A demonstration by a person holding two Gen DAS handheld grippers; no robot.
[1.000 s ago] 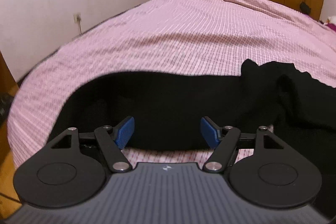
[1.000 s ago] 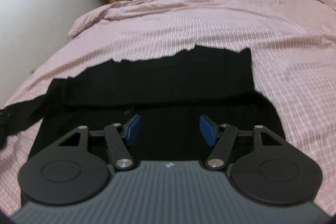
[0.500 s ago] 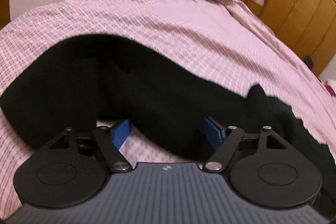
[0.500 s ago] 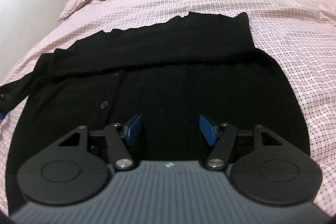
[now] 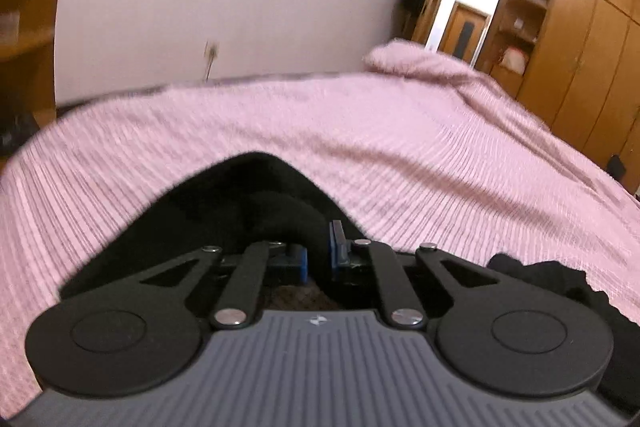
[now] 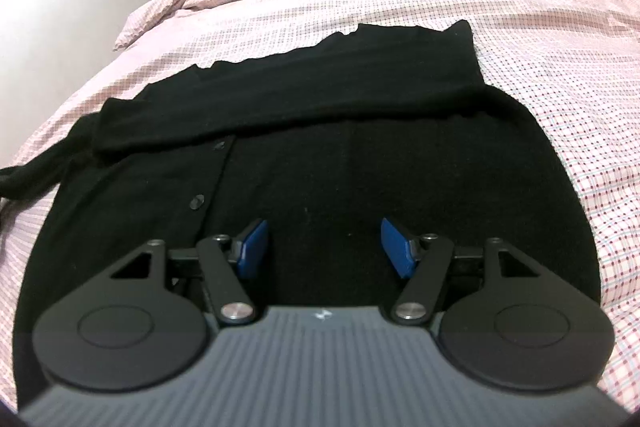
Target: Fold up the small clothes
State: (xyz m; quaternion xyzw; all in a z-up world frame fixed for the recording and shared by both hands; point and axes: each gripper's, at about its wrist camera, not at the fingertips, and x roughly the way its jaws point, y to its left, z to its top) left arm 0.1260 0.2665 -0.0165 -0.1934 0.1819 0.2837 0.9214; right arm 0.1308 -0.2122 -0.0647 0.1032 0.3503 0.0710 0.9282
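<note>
jaws: left gripper [image 5: 318, 254] pinches black cardigan [image 6: 320, 147] lying crosswise on bed [image 6: 560, 27]; right gripper [image 6: 323, 243] spread.

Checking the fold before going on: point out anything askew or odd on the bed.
The black cardigan lies mostly flat on the pink checked bedspread, but its sleeve trails off the left side, bunched and strung out. The left tool is shut on that sleeve; the right tool is open.
</note>
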